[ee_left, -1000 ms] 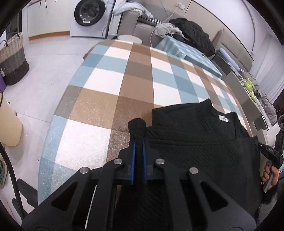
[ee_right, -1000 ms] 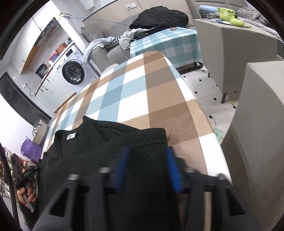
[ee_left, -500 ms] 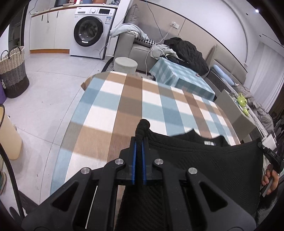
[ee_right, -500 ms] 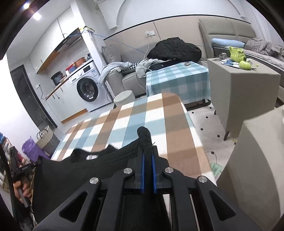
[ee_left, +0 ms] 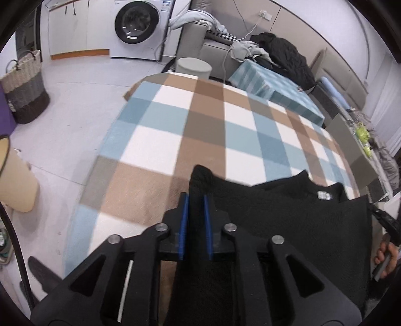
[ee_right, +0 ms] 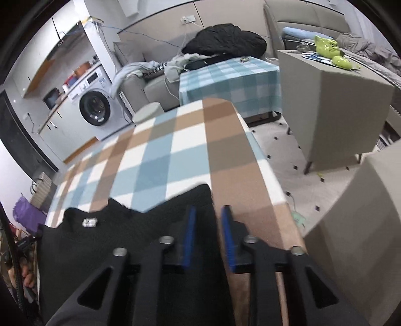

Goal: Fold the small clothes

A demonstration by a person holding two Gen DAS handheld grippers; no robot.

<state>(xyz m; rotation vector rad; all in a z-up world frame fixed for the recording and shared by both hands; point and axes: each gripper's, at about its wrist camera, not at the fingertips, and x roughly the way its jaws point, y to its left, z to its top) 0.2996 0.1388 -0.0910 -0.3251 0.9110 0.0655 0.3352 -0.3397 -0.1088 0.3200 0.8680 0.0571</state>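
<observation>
A black textured knit top (ee_left: 288, 213) with a white neck label (ee_left: 323, 195) lies on the blue, brown and white checked tablecloth (ee_left: 200, 130). Its near part is folded up toward the collar. My left gripper (ee_left: 196, 198) has a bunch of the black fabric filling the narrow gap between its blue pads; its jaws are opening. In the right wrist view the same top (ee_right: 130, 240) and label (ee_right: 89, 222) show. My right gripper (ee_right: 208, 209) is opening too, pads apart, with the top's right edge lying loose between them and bare cloth beside the right pad.
The table's right edge (ee_right: 273, 175) drops to the floor beside a grey cabinet (ee_right: 333, 105). Beyond the far end stand a round stool (ee_left: 194, 67), a teal-checked low table (ee_left: 273, 87), a sofa with clothes and a washing machine (ee_left: 136, 22). A wicker basket (ee_left: 23, 87) stands left.
Half a second ago both grippers held the fabric raised and pinched. Now both are lower over the table, the fabric lies nearer the collar, and the right pads have parted from it.
</observation>
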